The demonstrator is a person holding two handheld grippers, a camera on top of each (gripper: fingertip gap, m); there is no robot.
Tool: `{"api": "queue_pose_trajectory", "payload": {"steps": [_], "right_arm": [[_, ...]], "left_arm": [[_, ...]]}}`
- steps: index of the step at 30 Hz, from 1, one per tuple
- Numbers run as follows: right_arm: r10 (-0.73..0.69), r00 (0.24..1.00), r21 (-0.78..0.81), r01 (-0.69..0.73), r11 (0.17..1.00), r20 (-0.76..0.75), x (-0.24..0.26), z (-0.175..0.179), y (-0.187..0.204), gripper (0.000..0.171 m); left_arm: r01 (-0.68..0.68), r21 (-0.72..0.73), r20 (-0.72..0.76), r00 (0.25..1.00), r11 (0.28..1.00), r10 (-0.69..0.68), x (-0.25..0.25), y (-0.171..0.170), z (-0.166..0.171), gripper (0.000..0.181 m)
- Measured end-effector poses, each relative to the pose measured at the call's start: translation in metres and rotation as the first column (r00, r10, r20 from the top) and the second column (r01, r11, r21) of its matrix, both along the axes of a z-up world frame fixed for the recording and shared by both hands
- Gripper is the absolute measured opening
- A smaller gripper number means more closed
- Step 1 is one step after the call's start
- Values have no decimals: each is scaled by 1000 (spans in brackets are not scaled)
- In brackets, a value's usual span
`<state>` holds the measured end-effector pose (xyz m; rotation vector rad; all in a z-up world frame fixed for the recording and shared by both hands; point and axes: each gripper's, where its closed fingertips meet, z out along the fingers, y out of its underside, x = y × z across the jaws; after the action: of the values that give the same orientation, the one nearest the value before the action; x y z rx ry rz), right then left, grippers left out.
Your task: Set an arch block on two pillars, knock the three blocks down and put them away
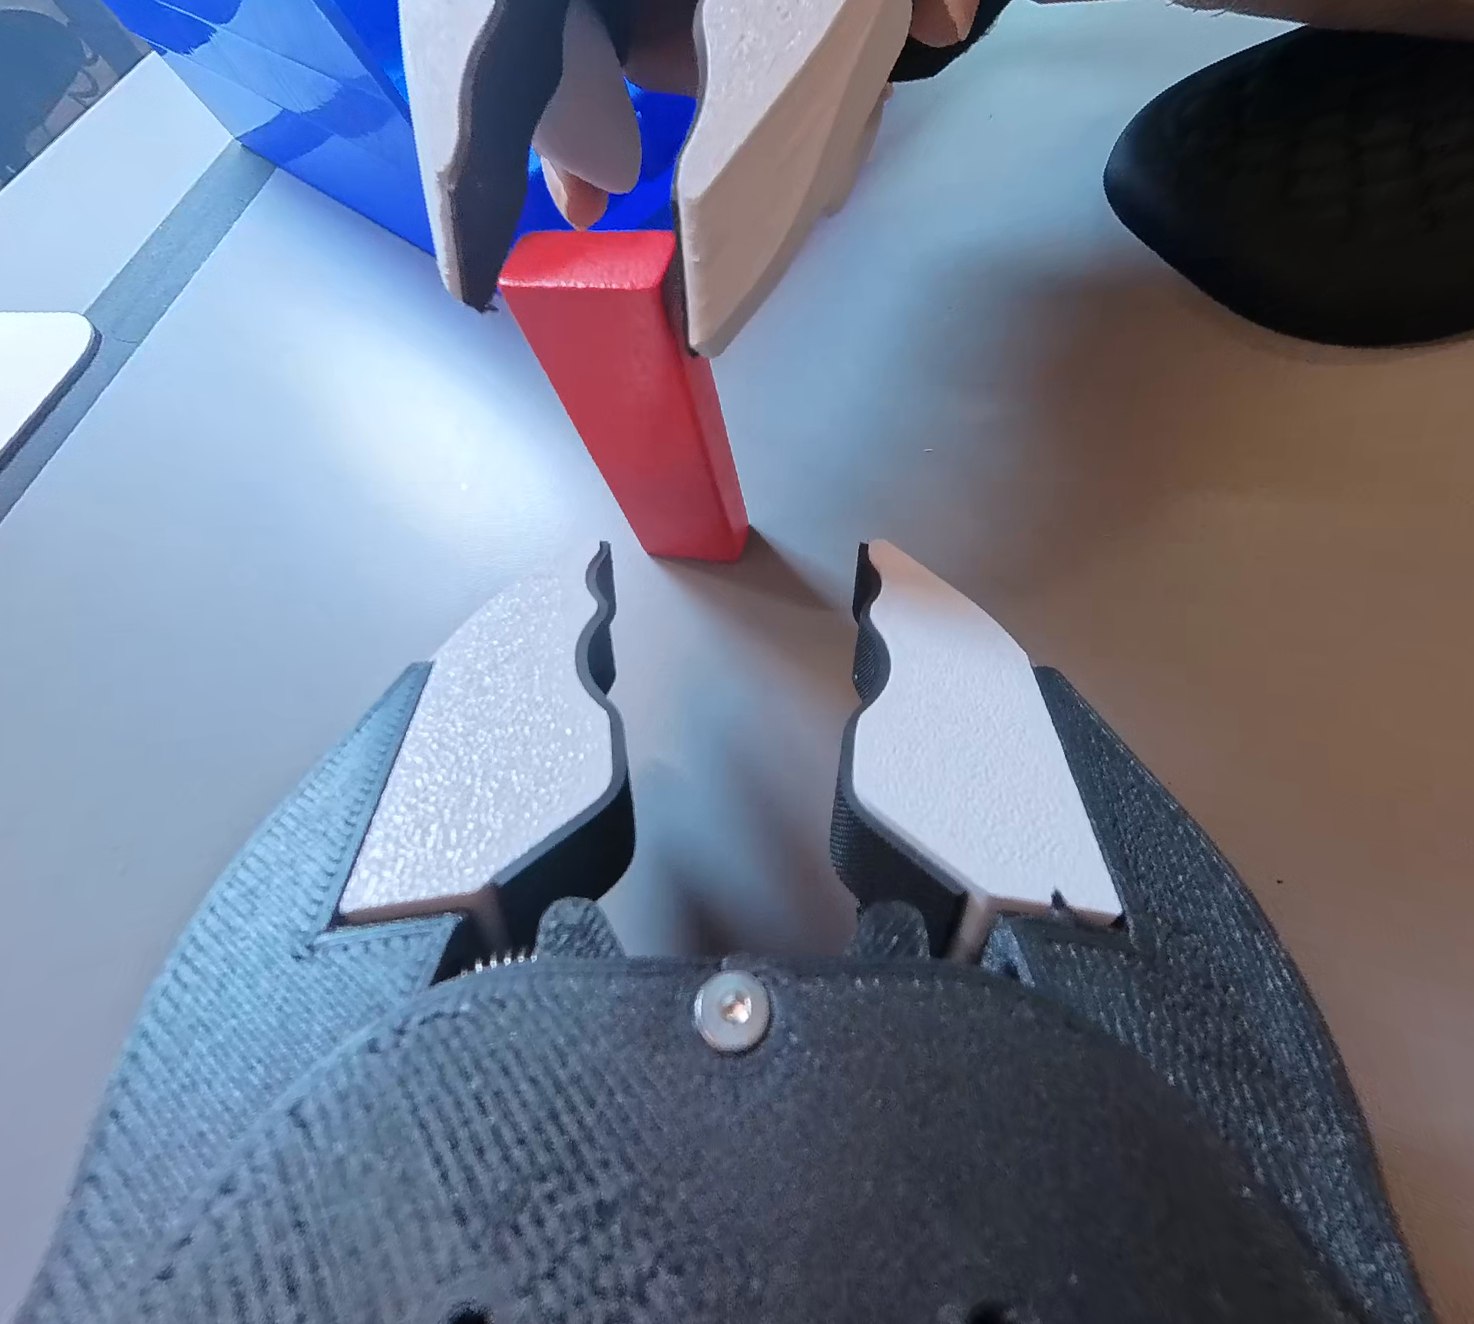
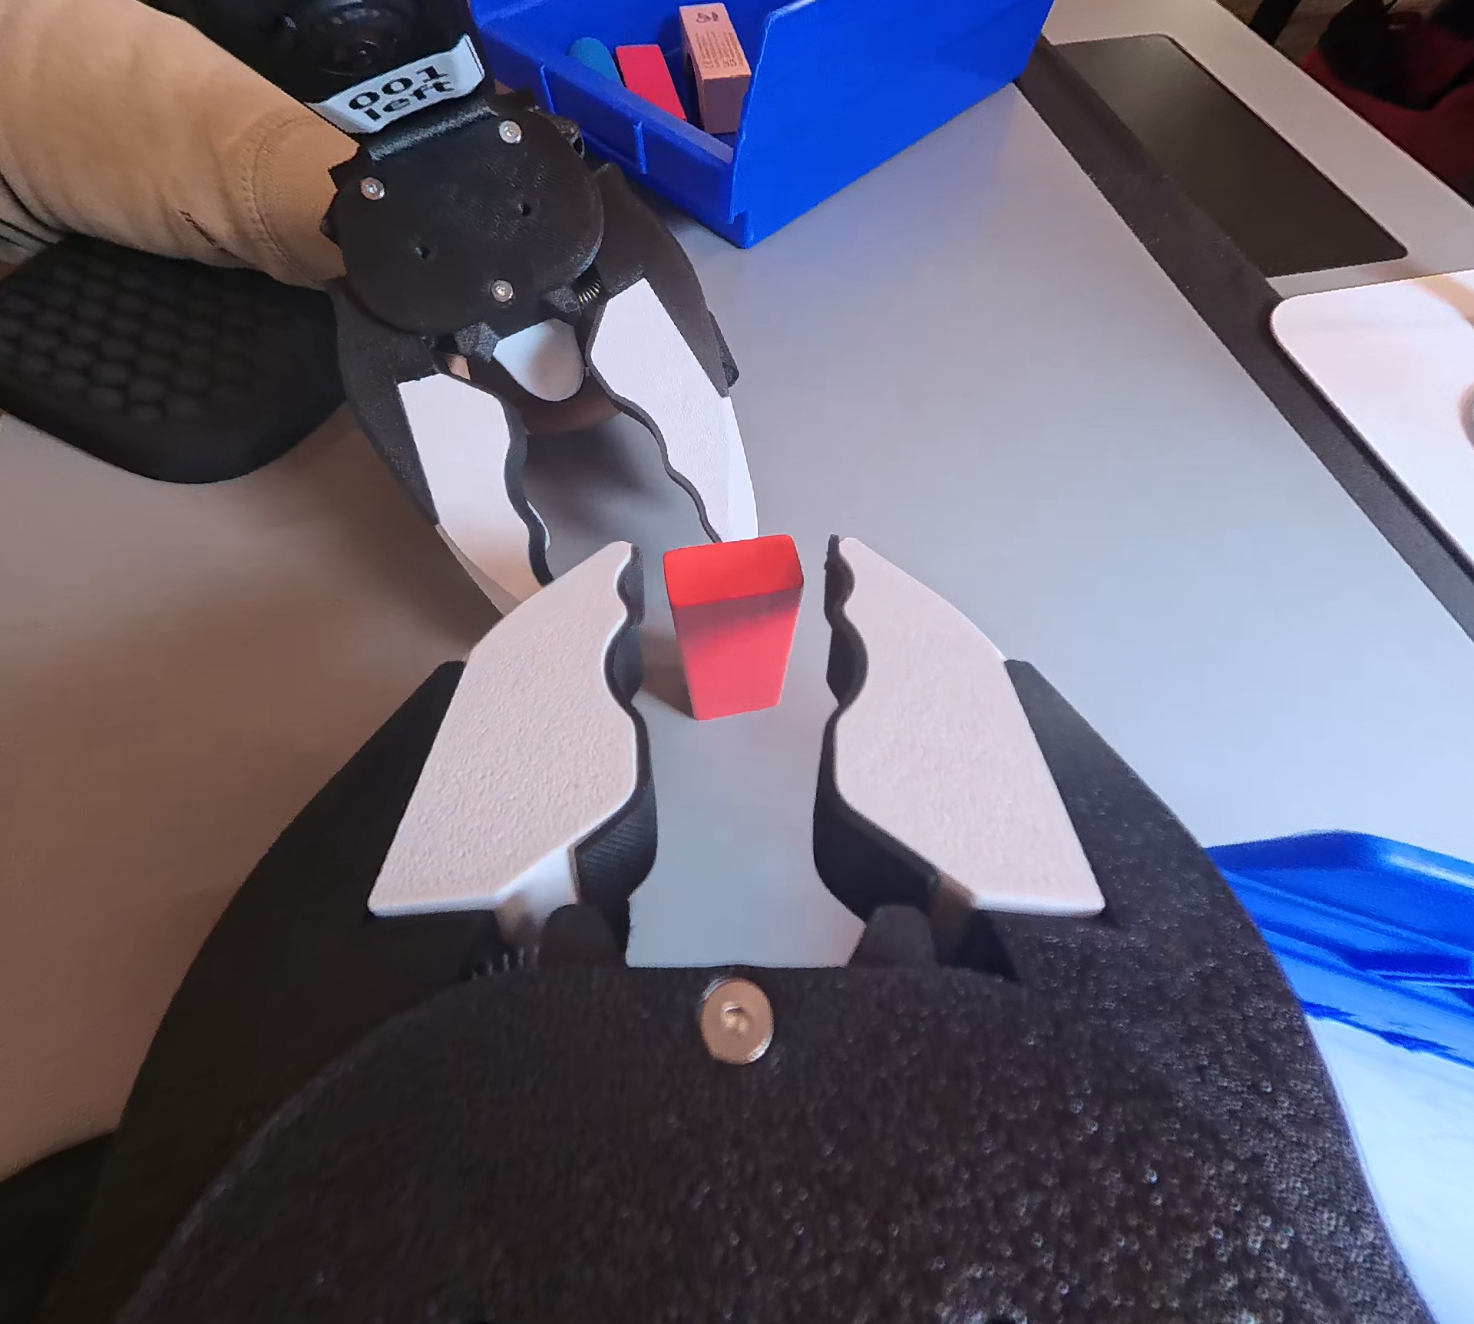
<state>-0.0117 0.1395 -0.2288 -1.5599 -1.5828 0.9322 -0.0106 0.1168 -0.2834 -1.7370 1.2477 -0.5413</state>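
Note:
A red pillar block (image 1: 638, 424) stands upright on the grey table; it also shows in the right wrist view (image 2: 734, 640). My right gripper (image 2: 732, 548) is open, with its fingers on either side of the block's top and small gaps on both sides. From the left wrist view it (image 1: 586, 321) comes down from above the block. My left gripper (image 1: 734, 556) is open and empty, low over the table, tips just short of the block's base; it also shows opposite in the right wrist view (image 2: 626, 528). A pinkish arch block (image 2: 714, 66) lies in the blue bin (image 2: 877, 113).
The bin (image 1: 239, 50) stands behind the pillar and also holds a blue block (image 2: 594, 58) and a second red block (image 2: 650, 77). A black padded rest (image 2: 159, 369) lies at the left, a white pad (image 2: 1396, 392) at the right, and a blue plastic piece (image 2: 1356, 927) nearby. Spacing between my two grippers at the tips: around 6 centimeters.

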Motion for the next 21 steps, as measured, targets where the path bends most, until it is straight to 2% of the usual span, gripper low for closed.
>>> {"api": "queue_pose_trajectory", "payload": {"steps": [8, 10, 12, 14, 17, 19, 21], "right_arm": [[0, 996, 11, 1, 1000, -86, 11, 26, -12, 52], [-4, 994, 27, 7, 1000, -109, 20, 33, -17, 52], [-17, 991, 38, 23, 999, -135, 29, 40, -20, 52], [-29, 986, 31, 35, 999, -166, 39, 44, -24, 52], [-49, 981, 2, 51, 999, -188, 50, 42, -28, 51], [-64, 981, -13, 62, 998, -186, 56, 38, -29, 51], [-72, 980, -16, 71, 997, -183, 60, 35, -31, 51]], "left_arm": [[-20, 42, 62, 998, 999, 17, -5, 4, 22, 53], [-39, 85, 63, 997, 996, 34, -15, 8, 39, 54], [-83, 168, 63, 995, 982, 73, -34, 15, 71, 53], [-154, 260, 108, 986, 953, 130, -63, 20, 119, 52], [-322, 371, 186, 945, 871, 270, -129, 27, 187, 45], [-431, 380, 172, 902, 819, 395, -181, 37, 209, 45], [-483, 317, 91, 872, 816, 481, -228, 48, 207, 46]]}}
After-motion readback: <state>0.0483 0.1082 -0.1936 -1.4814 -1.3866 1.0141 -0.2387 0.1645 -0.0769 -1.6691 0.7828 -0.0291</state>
